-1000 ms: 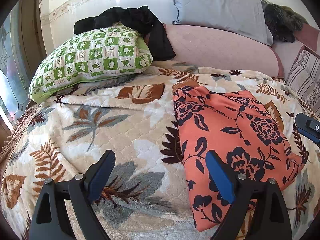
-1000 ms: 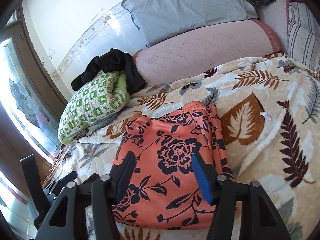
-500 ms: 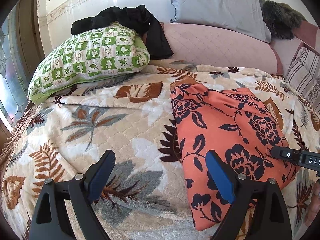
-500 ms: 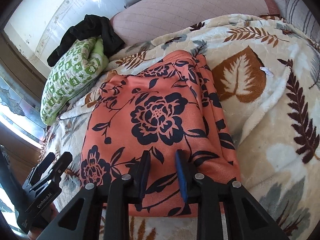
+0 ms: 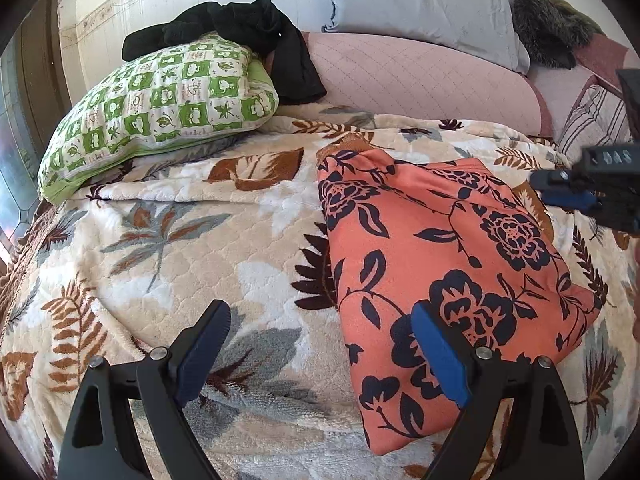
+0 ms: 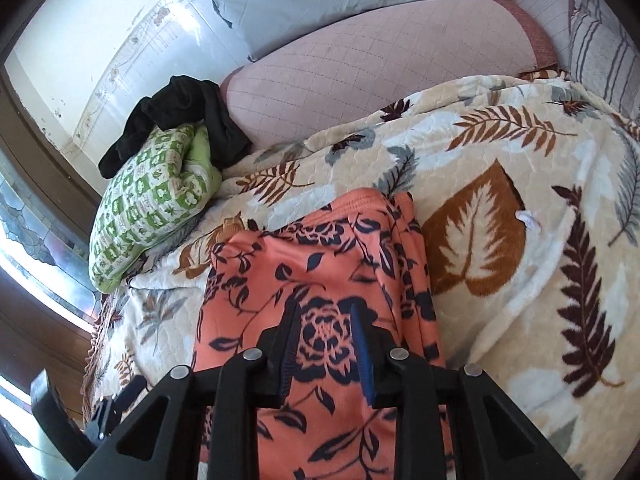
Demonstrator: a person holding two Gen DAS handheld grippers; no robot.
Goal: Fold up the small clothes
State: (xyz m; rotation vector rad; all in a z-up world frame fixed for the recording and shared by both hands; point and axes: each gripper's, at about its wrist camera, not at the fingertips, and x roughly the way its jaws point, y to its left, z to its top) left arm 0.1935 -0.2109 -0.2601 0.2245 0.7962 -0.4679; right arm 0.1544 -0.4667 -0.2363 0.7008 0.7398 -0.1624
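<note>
A folded orange garment with dark flowers [image 5: 444, 252] lies on the leaf-patterned blanket [image 5: 192, 240]. It also shows in the right wrist view [image 6: 316, 280]. My left gripper [image 5: 324, 354] is open and empty, low over the blanket at the garment's near left corner, its right finger over the cloth. My right gripper [image 6: 326, 344] hovers over the middle of the garment with its jaws narrowed to a small gap and nothing between them. It shows at the right edge of the left wrist view [image 5: 568, 196].
A green checked pillow [image 5: 160, 108] with a black garment [image 5: 240, 28] on it lies at the back left. A pink bolster [image 5: 420, 80], a grey pillow [image 5: 420, 4] and a striped cushion [image 5: 592, 124] line the back. A window is at the left.
My right gripper narrowed its jaws and moved forward over the garment's middle. My left gripper stayed open and nearly still.
</note>
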